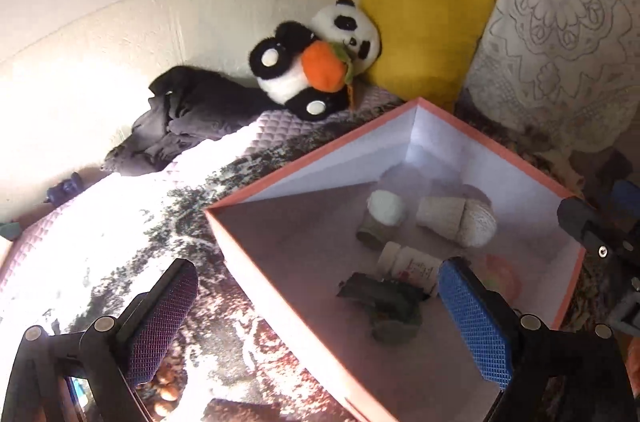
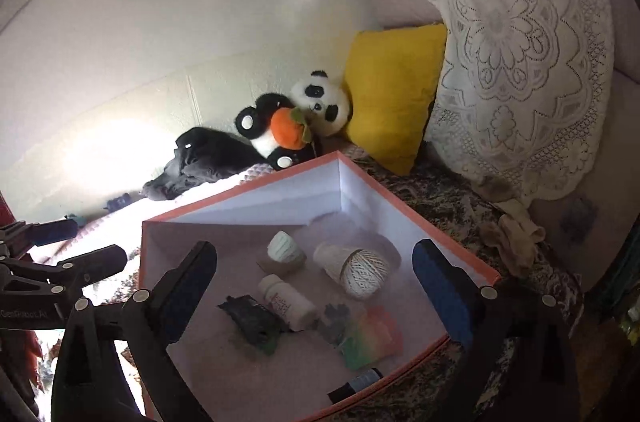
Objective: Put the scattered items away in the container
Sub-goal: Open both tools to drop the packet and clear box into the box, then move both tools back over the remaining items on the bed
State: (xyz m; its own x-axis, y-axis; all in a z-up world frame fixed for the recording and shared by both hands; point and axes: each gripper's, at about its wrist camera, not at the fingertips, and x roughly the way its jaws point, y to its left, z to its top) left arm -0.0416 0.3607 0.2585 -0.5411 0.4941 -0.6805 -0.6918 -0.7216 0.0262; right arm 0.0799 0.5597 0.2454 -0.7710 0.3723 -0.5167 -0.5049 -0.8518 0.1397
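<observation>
A pink-rimmed open box (image 1: 280,174) (image 2: 240,188) stands on the bed. In it lie a ball of twine (image 1: 460,222) (image 2: 356,270), a white roll (image 1: 386,208) (image 2: 284,248), a white pill bottle (image 1: 412,264) (image 2: 286,300), a dark green packet (image 1: 384,298) (image 2: 252,322), a rainbow-coloured item (image 2: 372,338) and a dark small bottle (image 2: 356,384). My left gripper (image 1: 320,322) is open and empty over the box's near-left rim. My right gripper (image 2: 316,294) is open and empty above the box. A beige sock (image 2: 516,234) lies on the bed right of the box.
A panda plush (image 1: 316,58) (image 2: 296,118) with an orange fruit leans on a yellow cushion (image 1: 428,30) (image 2: 392,94) by the wall. Dark clothing (image 1: 188,110) (image 2: 200,158) lies left of it. A lace-covered pillow (image 2: 520,70) stands at the right.
</observation>
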